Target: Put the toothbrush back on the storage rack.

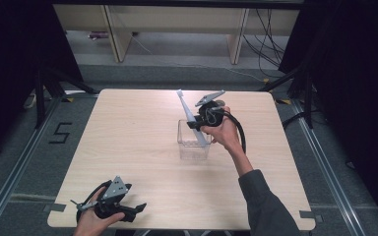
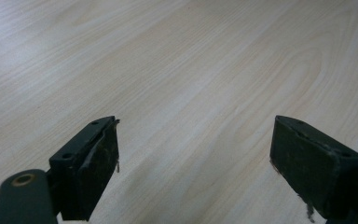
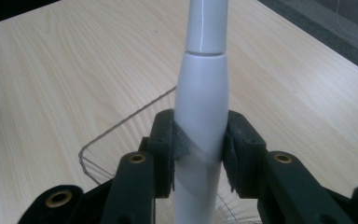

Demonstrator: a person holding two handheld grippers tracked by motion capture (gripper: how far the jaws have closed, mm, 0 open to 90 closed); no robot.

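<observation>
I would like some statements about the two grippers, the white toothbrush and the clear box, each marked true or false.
1. The right gripper is shut on the white toothbrush. True.
2. The left gripper holds the clear box. False: its jaws are open with nothing between them.
3. The toothbrush lies flat on the table. False: it stands tilted, its lower end in the box.
4. The left gripper is near the table's front edge. True.
</observation>
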